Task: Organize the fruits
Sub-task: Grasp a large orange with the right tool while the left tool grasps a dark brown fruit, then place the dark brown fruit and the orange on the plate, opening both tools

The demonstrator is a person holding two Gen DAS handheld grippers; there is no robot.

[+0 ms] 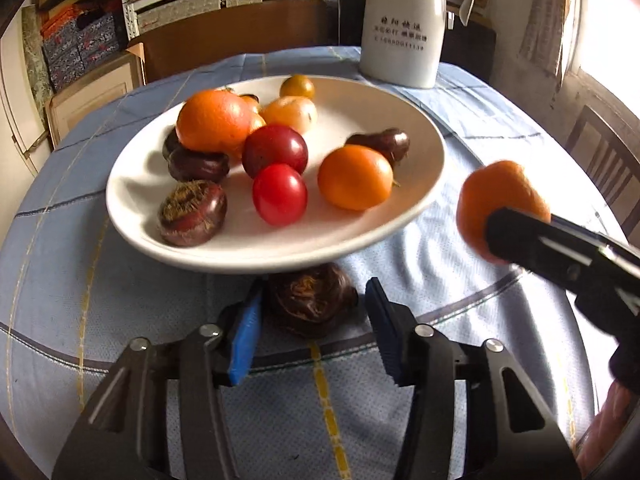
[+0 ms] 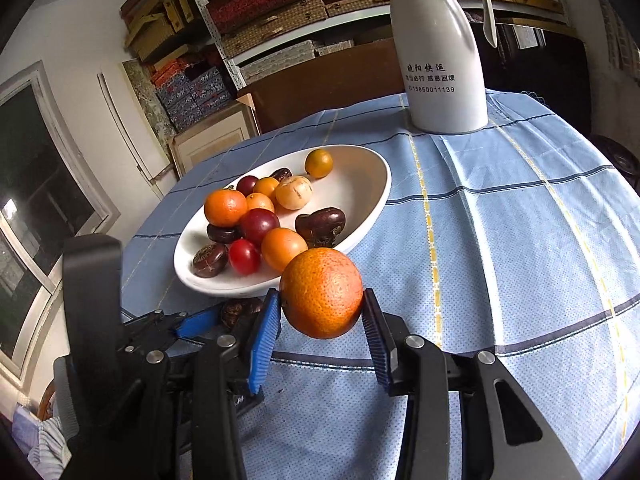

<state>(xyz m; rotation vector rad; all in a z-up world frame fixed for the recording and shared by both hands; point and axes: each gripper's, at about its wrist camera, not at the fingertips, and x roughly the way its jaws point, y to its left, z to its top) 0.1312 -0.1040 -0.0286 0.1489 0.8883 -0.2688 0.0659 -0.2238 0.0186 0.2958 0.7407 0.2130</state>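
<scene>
A white plate (image 1: 132,200) on the blue checked tablecloth holds several oranges, red tomatoes and dark water chestnuts. It also shows in the right wrist view (image 2: 372,184). My left gripper (image 1: 314,312) is open, its blue pads either side of a dark water chestnut (image 1: 310,304) lying on the cloth at the plate's near rim. My right gripper (image 2: 320,312) is shut on an orange (image 2: 322,292), held above the cloth right of the plate. That orange (image 1: 500,196) shows in the left wrist view too.
A tall white thermos jug (image 1: 404,24) stands at the far side of the table, also in the right wrist view (image 2: 440,60). Shelves with stacked boxes stand behind. A wooden chair (image 1: 604,160) is at the right edge. Open cloth lies to the right.
</scene>
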